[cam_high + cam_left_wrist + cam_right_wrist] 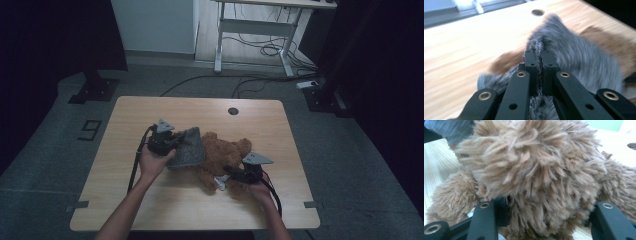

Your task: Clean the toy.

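— While the bear (222,160) lies across the middle of the table (150,107), which gripper has it?

— That's the right gripper (235,176). It sits at the bear's near end, and in the right gripper view brown fur (534,175) bulges between the two jaws, which stand partly apart with the plush wedged in the gap. Fur hides the pads, so I judge the grip from how the fluff packs in between the jaws.

— And the left one?

— The left gripper (172,142) is at the bear's left side, pinching a grey cloth (189,149). In the left gripper view its fingers (531,62) are pressed almost together, with only a thin fold of the grey knit (574,57) squeezed between them.

— Where does the cloth lie?

— It partly drapes over the bear's left side; one edge is drawn up into the jaws, and brown fur shows past it on both sides in the left gripper view.

— Anything else on the table?

— A round hole (233,111) near the far edge, well apart from the bear.
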The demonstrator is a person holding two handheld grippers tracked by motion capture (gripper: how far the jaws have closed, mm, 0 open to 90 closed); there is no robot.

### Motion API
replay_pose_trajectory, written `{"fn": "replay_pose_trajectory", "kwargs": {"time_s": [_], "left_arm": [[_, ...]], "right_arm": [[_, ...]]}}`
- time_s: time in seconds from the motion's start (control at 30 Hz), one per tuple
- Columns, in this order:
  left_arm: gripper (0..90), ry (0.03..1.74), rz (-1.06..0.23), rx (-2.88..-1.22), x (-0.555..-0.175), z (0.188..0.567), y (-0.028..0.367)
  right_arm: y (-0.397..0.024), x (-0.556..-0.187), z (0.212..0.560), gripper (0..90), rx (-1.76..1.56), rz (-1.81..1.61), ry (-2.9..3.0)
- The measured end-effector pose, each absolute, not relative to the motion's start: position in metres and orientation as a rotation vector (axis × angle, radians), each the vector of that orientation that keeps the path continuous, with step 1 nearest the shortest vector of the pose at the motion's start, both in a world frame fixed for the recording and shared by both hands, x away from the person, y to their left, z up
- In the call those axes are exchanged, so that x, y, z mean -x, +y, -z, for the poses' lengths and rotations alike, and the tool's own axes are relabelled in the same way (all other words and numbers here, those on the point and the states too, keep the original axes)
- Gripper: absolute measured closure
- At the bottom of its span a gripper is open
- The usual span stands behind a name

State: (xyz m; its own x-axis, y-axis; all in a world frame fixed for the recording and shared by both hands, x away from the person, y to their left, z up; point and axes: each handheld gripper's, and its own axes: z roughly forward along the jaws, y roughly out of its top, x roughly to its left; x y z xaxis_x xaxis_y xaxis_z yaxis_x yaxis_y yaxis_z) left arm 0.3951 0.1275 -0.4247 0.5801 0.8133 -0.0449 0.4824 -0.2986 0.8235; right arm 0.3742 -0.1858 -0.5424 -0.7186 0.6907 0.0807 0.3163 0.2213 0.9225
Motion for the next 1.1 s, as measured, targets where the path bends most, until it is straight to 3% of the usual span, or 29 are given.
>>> {"fn": "replay_pose_trajectory", "kwargs": {"time_s": [0.23,0.47,0.57,0.73,0.9,1.1], "left_arm": [[85.6,0.811,-0.411,-2.019,-0.383,0.421,0.065],[85.7,0.833,-0.279,-1.998,-0.410,0.428,0.015],[85.6,0.831,-0.315,-2.072,-0.415,0.442,0.002],[85.7,0.844,-0.292,-2.033,-0.409,0.452,0.028],[85.8,0.931,-0.430,-2.026,-0.401,0.450,0.073],[85.8,0.978,-0.474,-1.997,-0.397,0.450,0.122]], "right_arm": [[-0.185,-0.372,0.541,44.9,-0.932,-1.480,2.160],[-0.185,-0.372,0.542,45.3,-0.931,-1.484,2.156],[-0.185,-0.372,0.542,45.8,-0.933,-1.485,2.157],[-0.183,-0.371,0.542,46.3,-0.917,-1.481,2.168],[-0.182,-0.370,0.543,46.4,-0.926,-1.483,2.163],[-0.181,-0.369,0.543,46.6,-0.912,-1.481,2.165]]}}
